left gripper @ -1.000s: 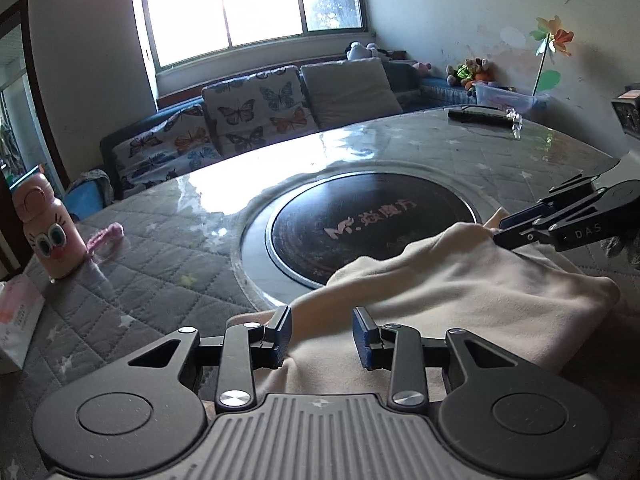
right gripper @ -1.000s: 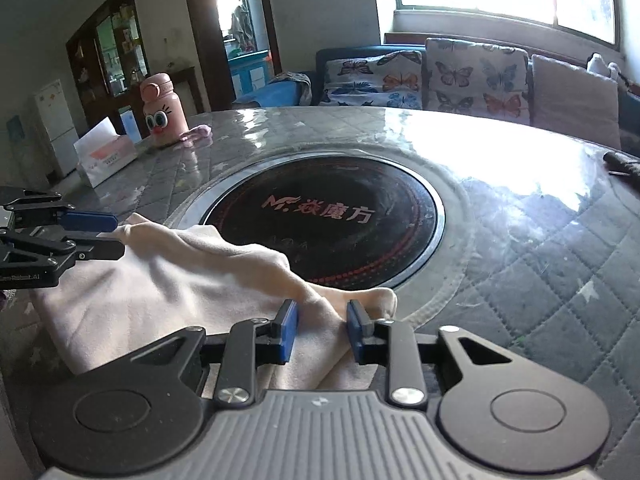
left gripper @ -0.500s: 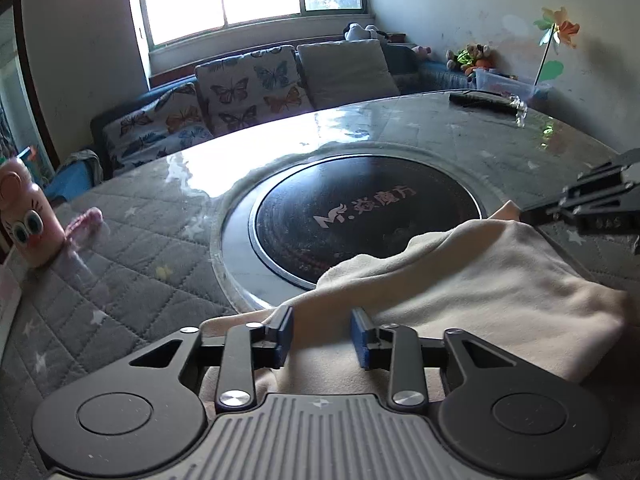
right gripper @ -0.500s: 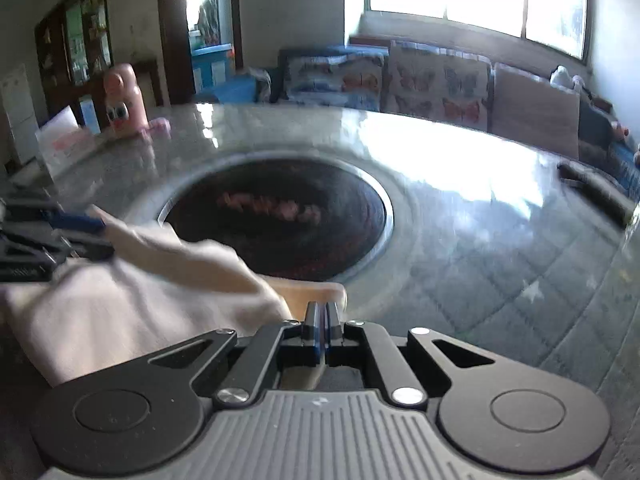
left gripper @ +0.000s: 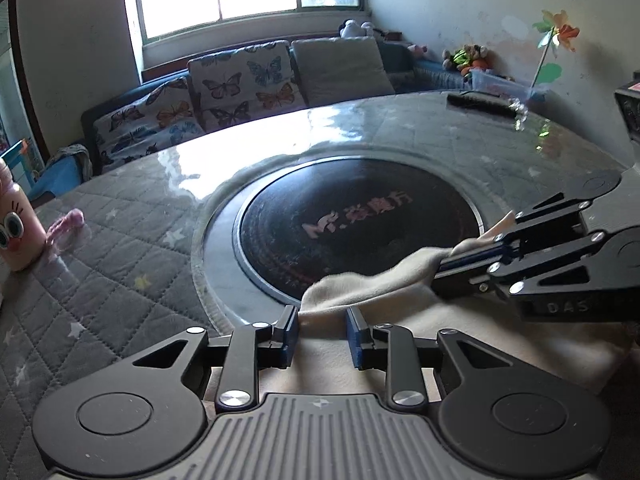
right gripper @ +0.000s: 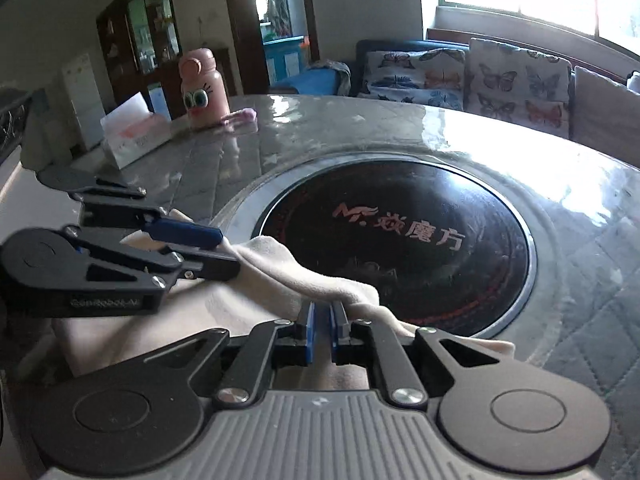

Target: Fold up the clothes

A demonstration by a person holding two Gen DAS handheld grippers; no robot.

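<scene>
At the round table [left gripper: 132, 248], my right gripper [right gripper: 320, 318] pinches the cream garment [right gripper: 276, 280] lying at the near edge; my left gripper [left gripper: 320, 330] straddles it, jaws apart. I'd close left before lifting evenly

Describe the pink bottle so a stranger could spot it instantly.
Start at the round quilted table with the black hotplate in its middle. At its far edge, beside a white tissue box, stands the pink bottle. It is the only upright thing there, with cartoon eyes on its front.
</scene>
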